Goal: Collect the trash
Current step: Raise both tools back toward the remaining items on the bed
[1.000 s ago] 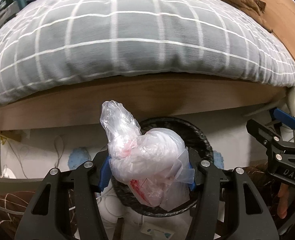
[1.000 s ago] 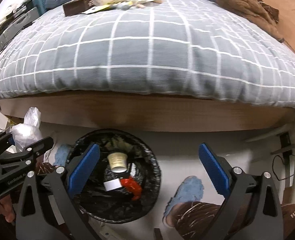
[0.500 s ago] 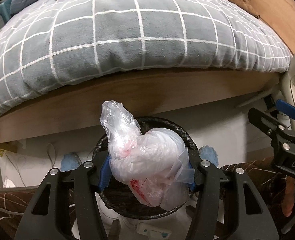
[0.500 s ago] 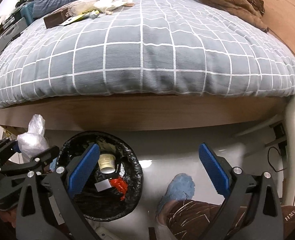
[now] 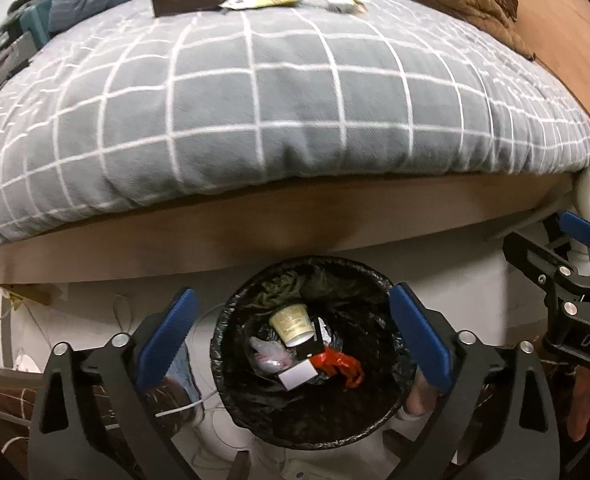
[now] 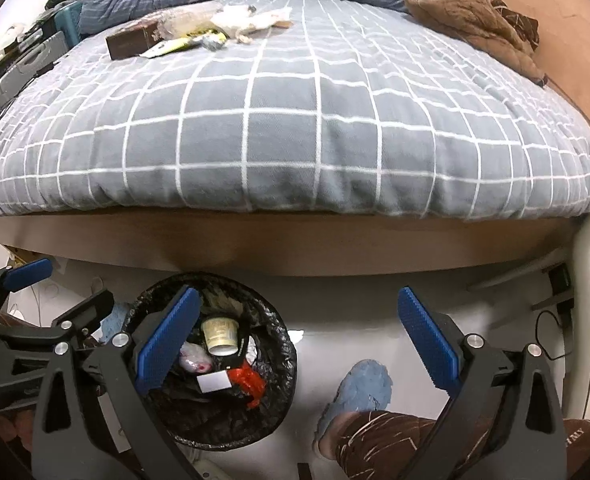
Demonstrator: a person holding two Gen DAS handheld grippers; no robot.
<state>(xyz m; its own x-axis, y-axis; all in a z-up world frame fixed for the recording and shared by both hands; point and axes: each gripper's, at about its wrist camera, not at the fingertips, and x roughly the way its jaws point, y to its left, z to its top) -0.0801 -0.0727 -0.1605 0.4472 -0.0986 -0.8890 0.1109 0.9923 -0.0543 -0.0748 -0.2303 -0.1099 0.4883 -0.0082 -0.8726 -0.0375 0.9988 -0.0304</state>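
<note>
My left gripper [image 5: 291,332] hung over the black-lined trash bin [image 5: 231,376] by the bed frame [image 5: 255,224]; its jaws had just been opening and stood wide with nothing between them. The clear plastic bag [image 5: 269,356] lay inside the bin, beside a paper cup [image 5: 293,322], a white card [image 5: 297,374] and a red wrapper [image 5: 339,364]. My right gripper [image 6: 299,336] was spread wide too and empty, above the floor [image 6: 335,312] beside the bin. More litter, perhaps wrappers, sat on the checked duvet [image 6: 287,120] by a brown box [image 6: 129,44].
</note>
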